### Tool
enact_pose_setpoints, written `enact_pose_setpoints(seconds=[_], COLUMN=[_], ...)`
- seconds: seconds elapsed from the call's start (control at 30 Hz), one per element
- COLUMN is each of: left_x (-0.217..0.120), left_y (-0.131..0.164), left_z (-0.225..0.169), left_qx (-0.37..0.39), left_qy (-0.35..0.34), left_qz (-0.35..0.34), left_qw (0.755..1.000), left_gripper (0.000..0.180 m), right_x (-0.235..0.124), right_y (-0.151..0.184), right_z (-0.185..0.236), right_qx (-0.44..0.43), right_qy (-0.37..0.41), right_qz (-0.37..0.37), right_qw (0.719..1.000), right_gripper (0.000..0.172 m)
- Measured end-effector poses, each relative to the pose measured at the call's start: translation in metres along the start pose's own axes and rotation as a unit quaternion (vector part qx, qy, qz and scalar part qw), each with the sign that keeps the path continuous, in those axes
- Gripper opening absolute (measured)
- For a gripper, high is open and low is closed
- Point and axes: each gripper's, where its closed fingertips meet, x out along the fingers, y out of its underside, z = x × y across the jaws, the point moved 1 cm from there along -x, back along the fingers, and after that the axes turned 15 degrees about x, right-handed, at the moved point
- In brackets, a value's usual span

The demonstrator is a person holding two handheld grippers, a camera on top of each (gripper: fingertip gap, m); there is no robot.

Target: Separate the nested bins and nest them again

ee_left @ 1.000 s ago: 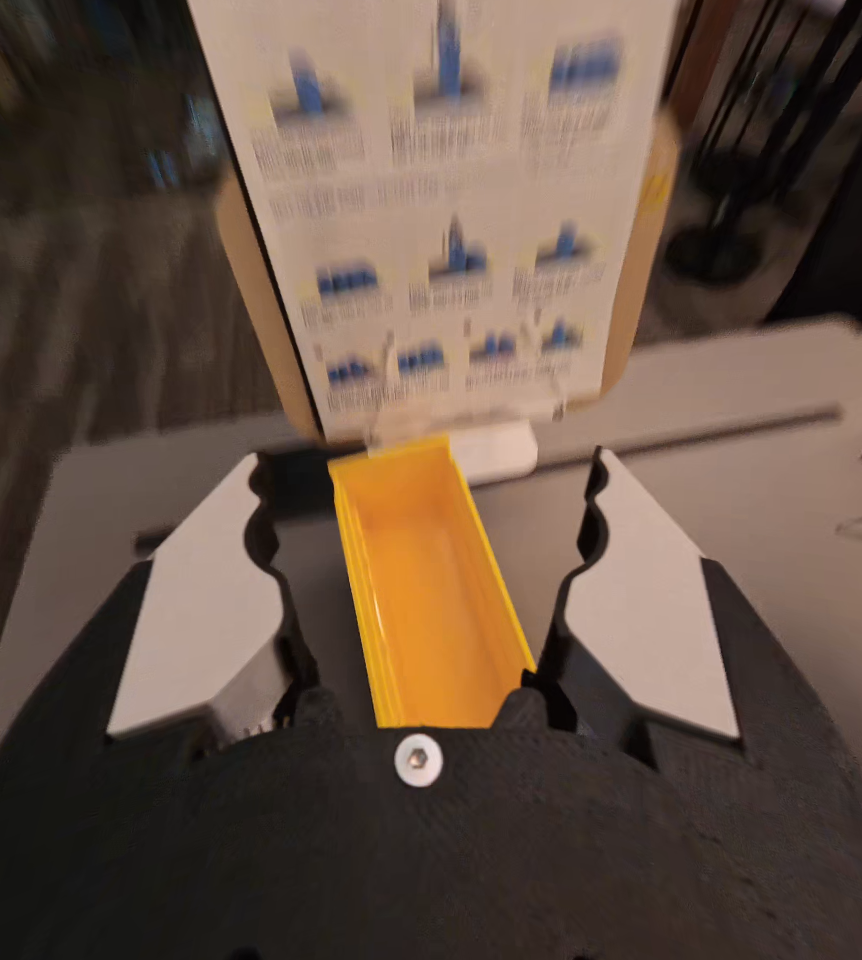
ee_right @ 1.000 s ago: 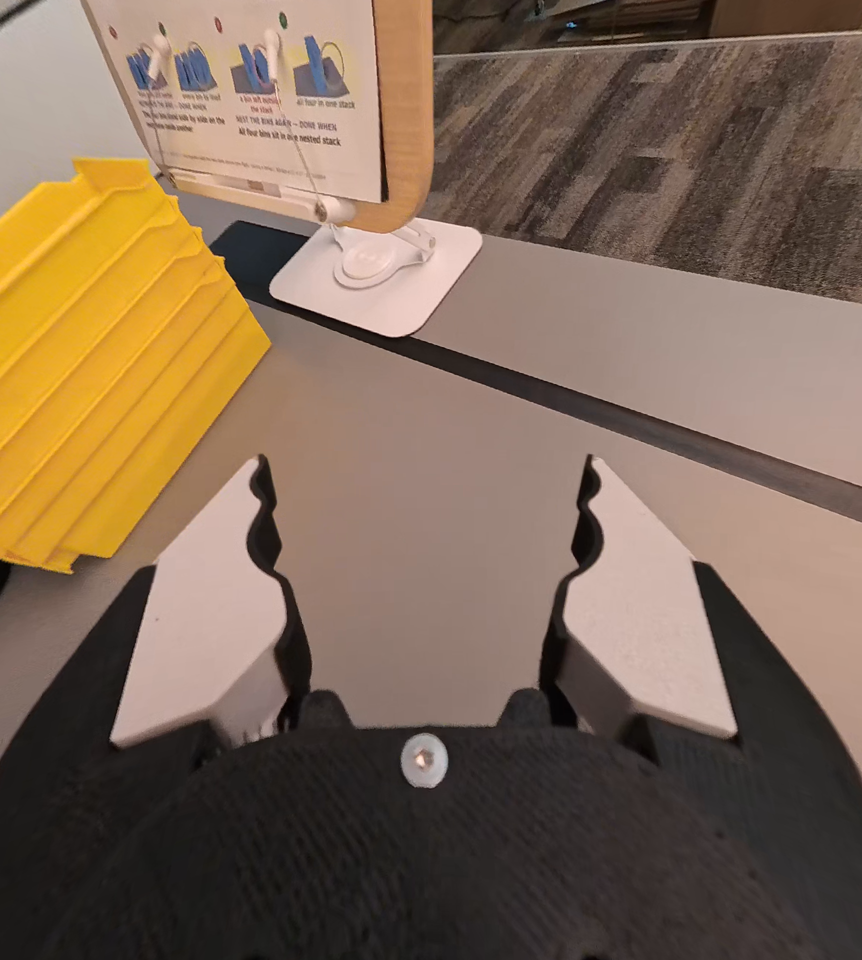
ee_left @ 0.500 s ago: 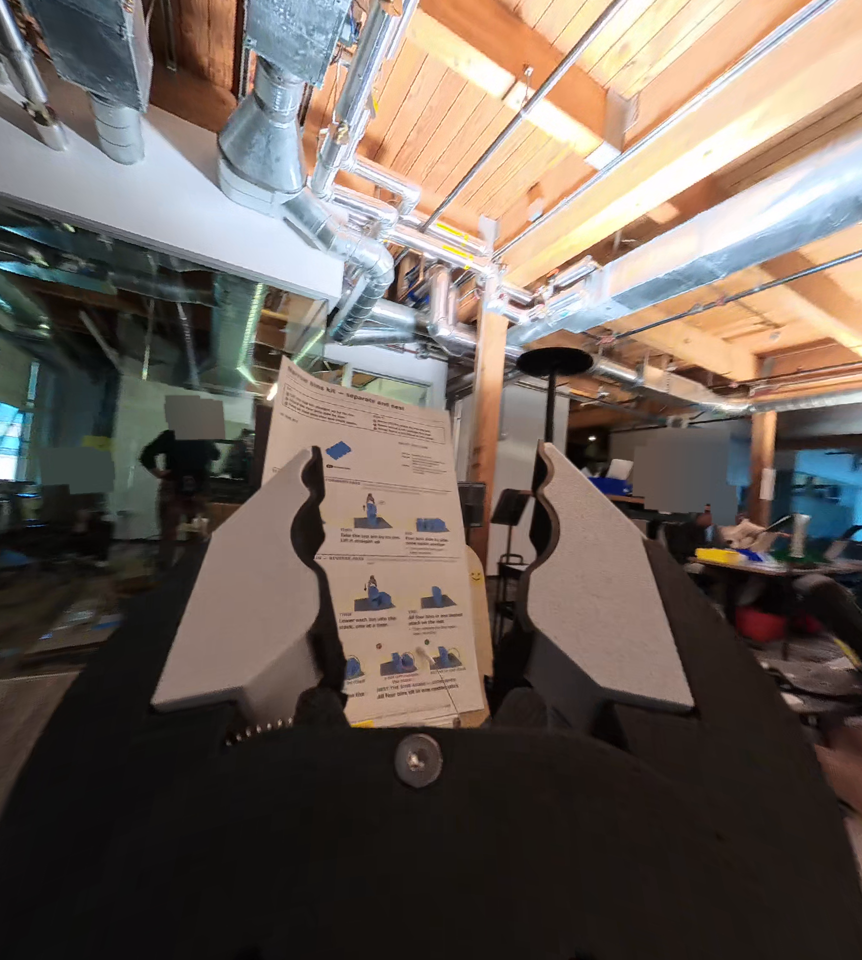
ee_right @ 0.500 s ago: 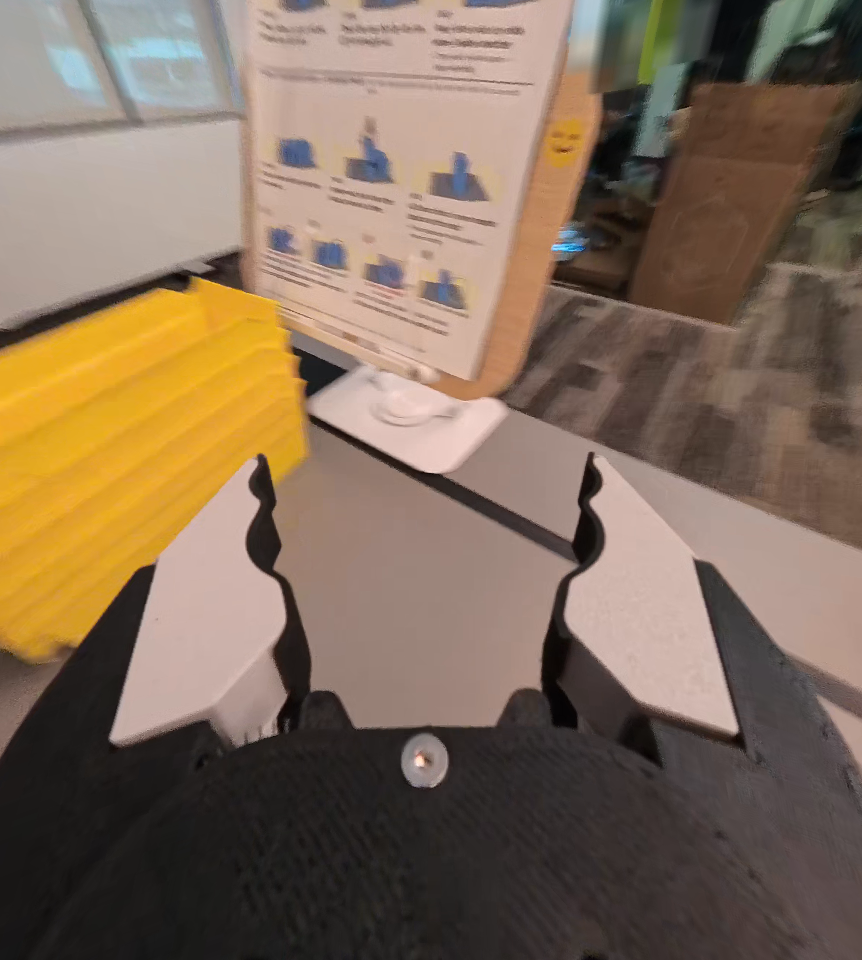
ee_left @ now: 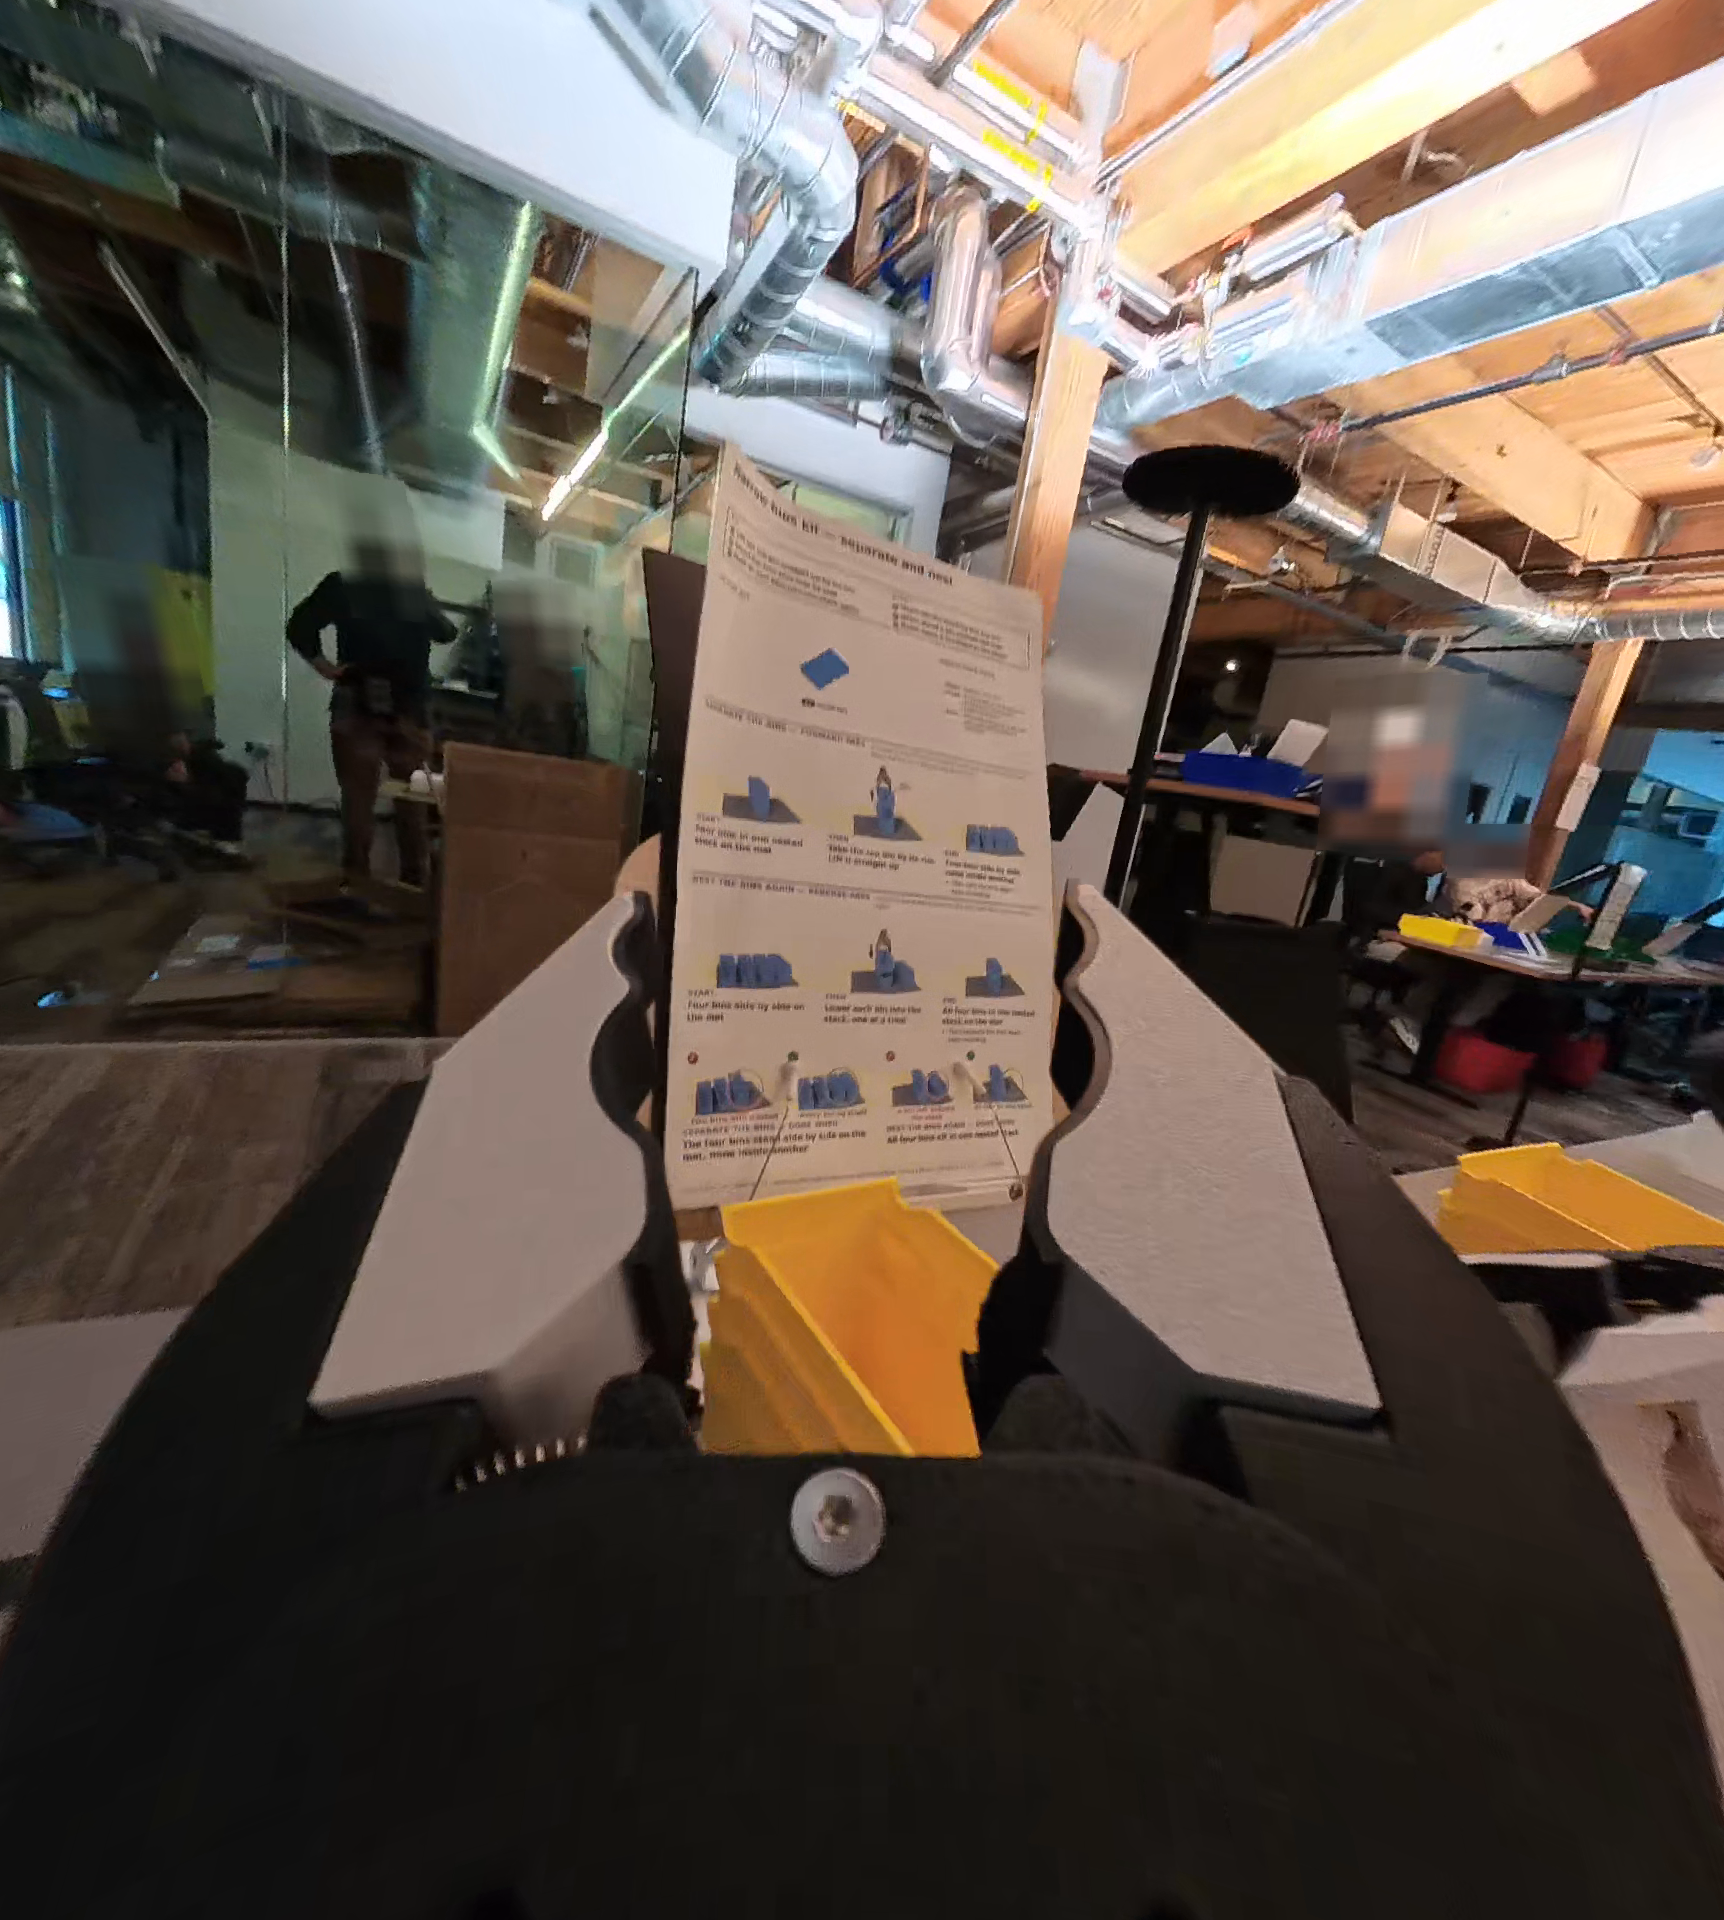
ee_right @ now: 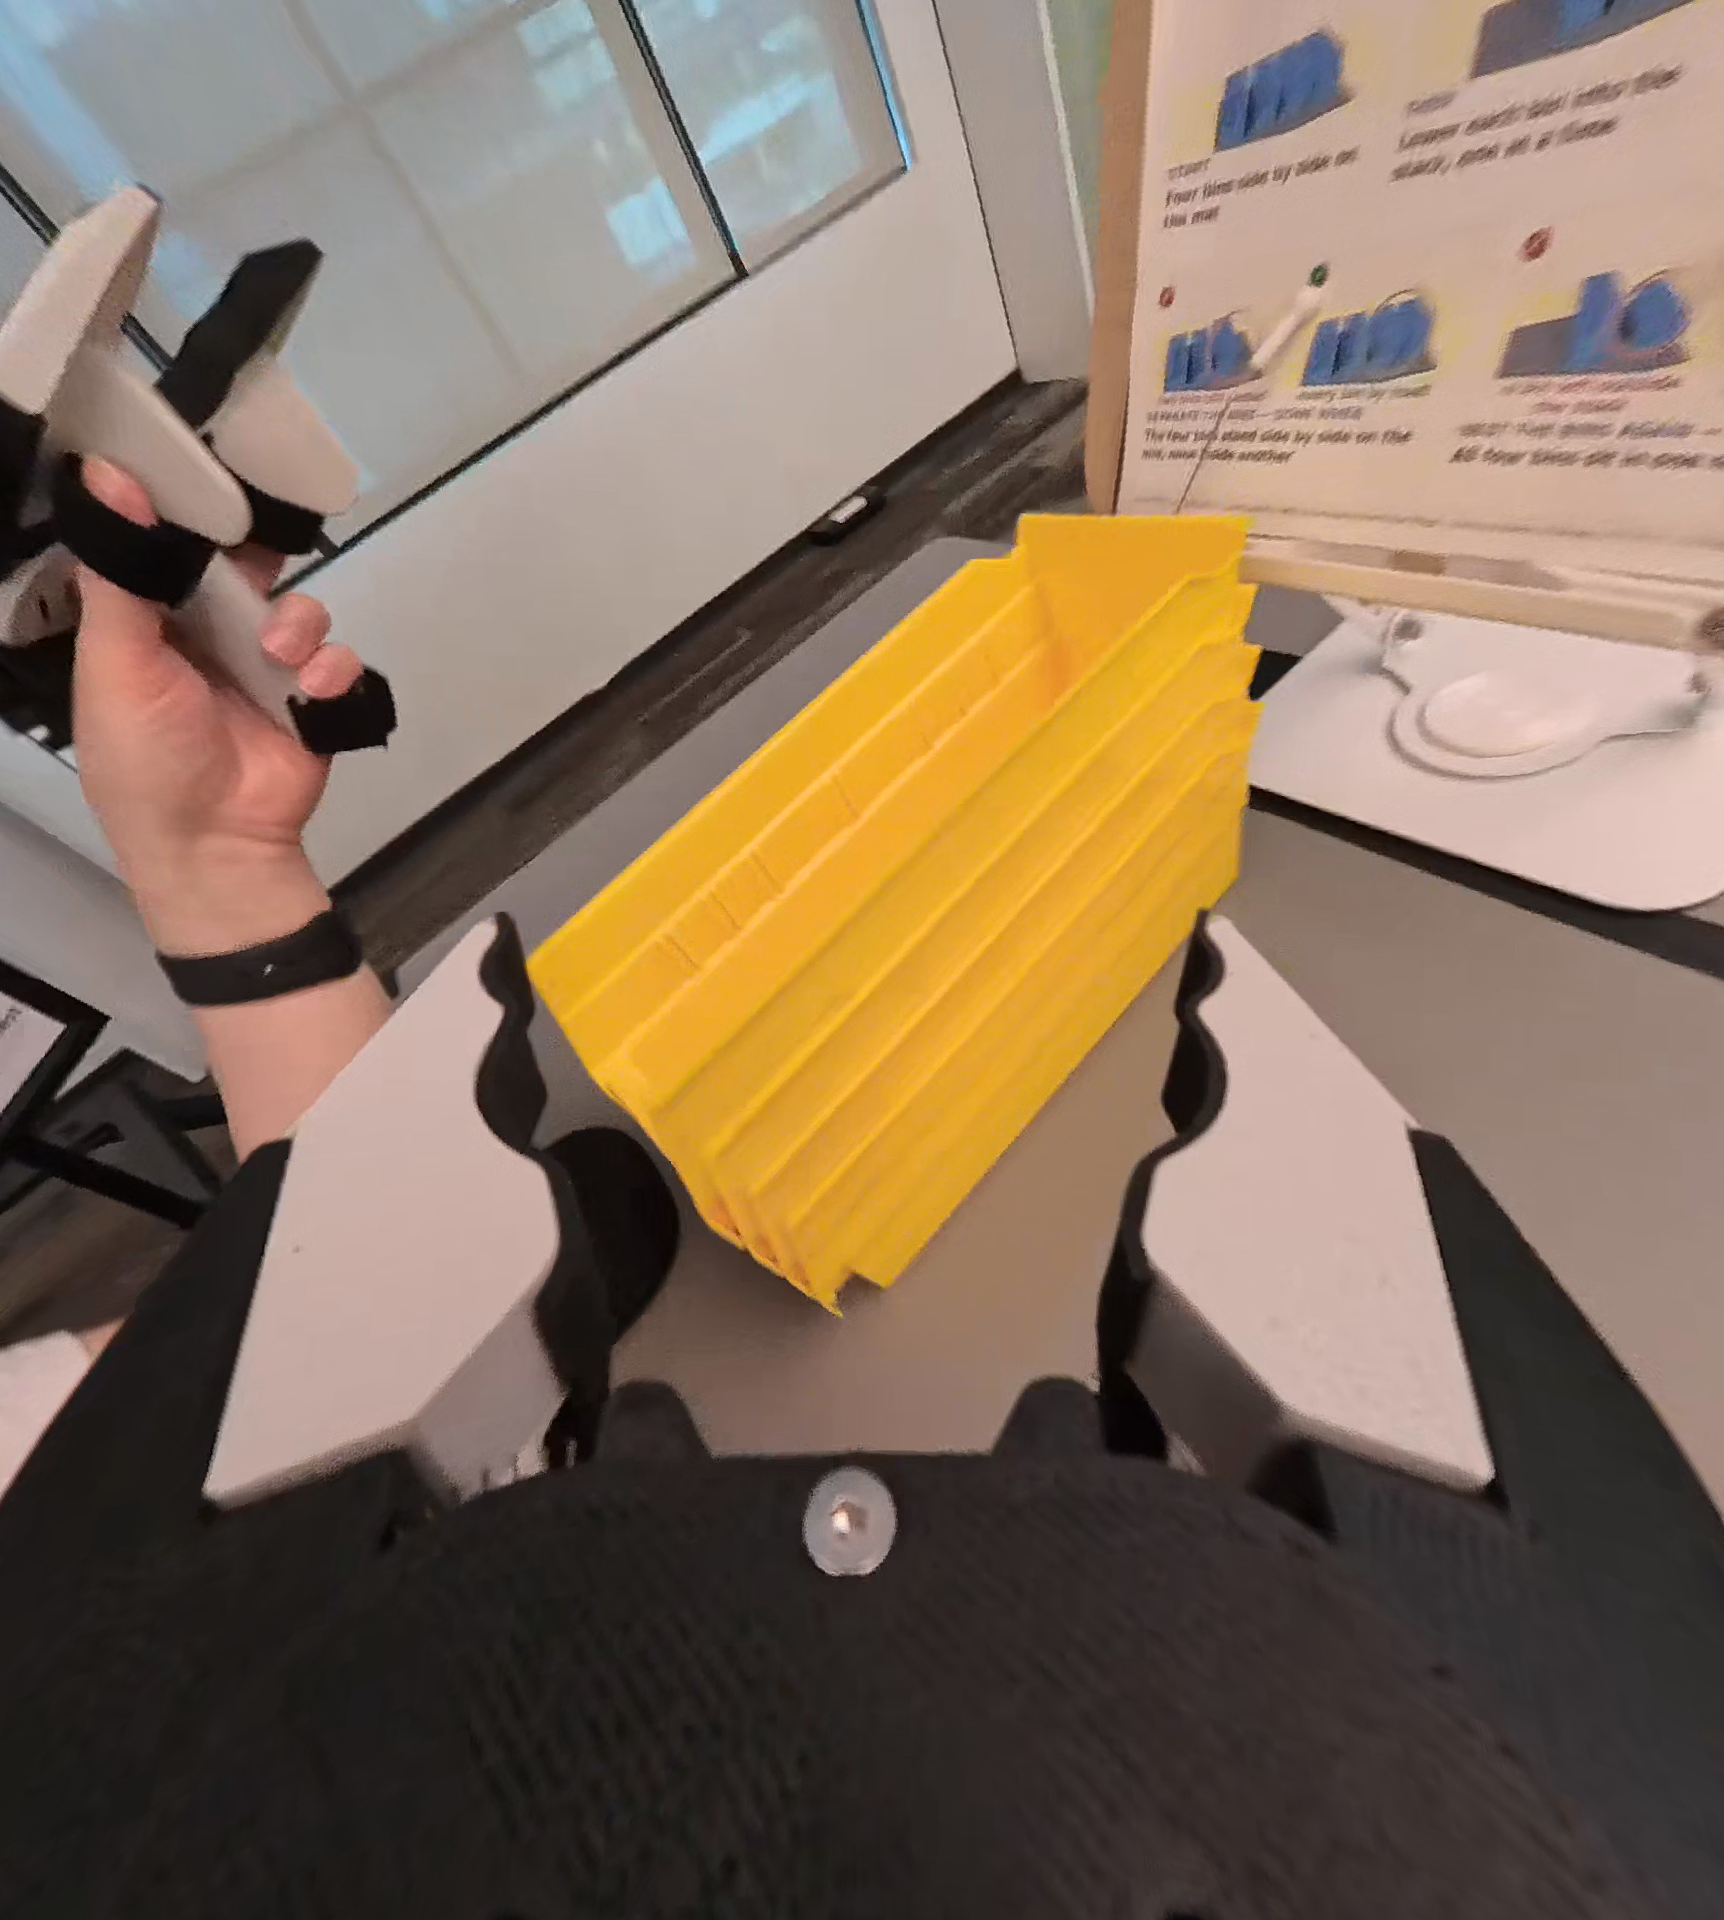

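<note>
Right wrist view: one nested stack of yellow bins [ee_right: 899,914] lies tilted on the grey table [ee_right: 1460,1143], its far end just before the white base of a stand [ee_right: 1523,769] holding one instruction sheet [ee_right: 1460,260]. How many bins it holds is hard to count; several stepped rims show. The right gripper [ee_right: 847,1039] hovers over the stack's near end, jaws wide apart, pads clear of it, gripping nothing. To the left, one hand [ee_right: 183,717] raises the left gripper [ee_right: 183,343] well off the table. In the left wrist view, its jaws [ee_left: 853,1029] stand partly open with only air between the fingertips; the stack shows below them.
</note>
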Motion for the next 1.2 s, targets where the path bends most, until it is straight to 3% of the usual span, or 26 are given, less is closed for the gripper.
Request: enact_pose_setpoints(seconds=[0.1,0.2,0.37,0.5,0.67,0.8,0.97,1.2], left_x=[-0.003,-0.007,-0.016,-0.024,-0.033,-0.040,-0.042,-0.037], left_y=[0.005,0.008,0.013,0.015,0.010,0.008,0.007,0.006], left_z=[-0.001,0.002,0.014,0.019,0.024,0.030,0.036,0.019], left_qx=[-0.027,-0.067,-0.101,-0.120,-0.148,-0.162,-0.175,-0.171], left_qy=[0.030,0.052,0.061,0.073,0.093,0.098,0.101,0.121], left_qz=[0.015,0.020,0.029,0.036,0.017,0.006,-0.002,0.012], left_qw=[0.999,0.996,0.993,0.989,0.984,0.982,0.979,0.978], left_gripper=[0.076,0.077,0.077,0.077,0.076,0.076,0.075,0.075], right_x=[0.040,0.080,0.125,0.145,0.158,0.156,0.153,0.149], right_y=[-0.005,-0.006,0.006,0.028,0.042,0.042,0.042,0.043], right_z=[0.005,0.000,-0.016,-0.021,-0.031,-0.034,-0.030,-0.025], right_qx=[0.021,0.019,0.023,0.076,0.101,0.111,0.139,0.159], right_qy=[0.047,0.142,0.311,0.375,0.422,0.442,0.456,0.464], right_qz=[0.046,0.119,0.232,0.286,0.304,0.324,0.331,0.348], right_qw=[0.998,0.982,0.921,0.878,0.848,0.829,0.814,0.799], right_gripper=[0.130,0.136,0.139,0.141,0.140,0.126,0.116,0.116])
